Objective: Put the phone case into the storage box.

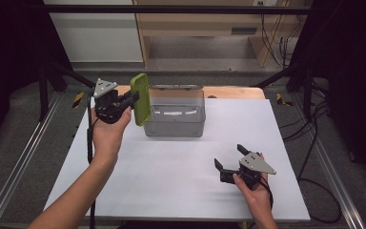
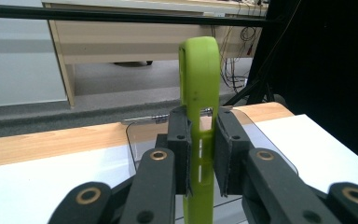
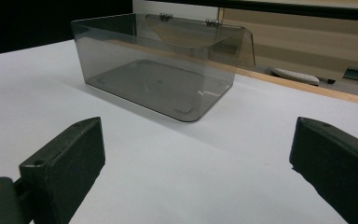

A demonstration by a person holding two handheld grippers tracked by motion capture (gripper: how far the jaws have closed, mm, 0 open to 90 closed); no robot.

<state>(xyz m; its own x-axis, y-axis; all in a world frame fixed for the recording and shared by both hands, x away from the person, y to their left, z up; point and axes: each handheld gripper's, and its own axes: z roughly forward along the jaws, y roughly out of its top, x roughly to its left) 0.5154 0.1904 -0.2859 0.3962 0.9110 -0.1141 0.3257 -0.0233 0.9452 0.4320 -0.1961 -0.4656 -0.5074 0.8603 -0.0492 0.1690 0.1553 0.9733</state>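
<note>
Left gripper [image 1: 124, 101] is up off the bench [image 1: 171, 176], fingers [image 2: 179, 154] clamped on the green phone case [image 1: 141, 98], one pad each side of its thin edge near the lower end. Case stands upright, long axis vertical, just beside the left wall of the clear smoky box [image 1: 175, 114] and above rim height. My read: holding it edge-on keeps the footprint narrow so it can go down into the box without catching the wall. Box sits at the far middle of the bench, hinged lid [image 3: 200, 35] folded back behind it, inside looks empty. Right gripper [image 1: 232, 164] is low over the near right of the bench, fingers [image 3: 65, 163] spread wide, nothing between them, aimed at the box but well apart from it. Probably parked there to stay clear, or ready to steady the box if it slides.
</note>
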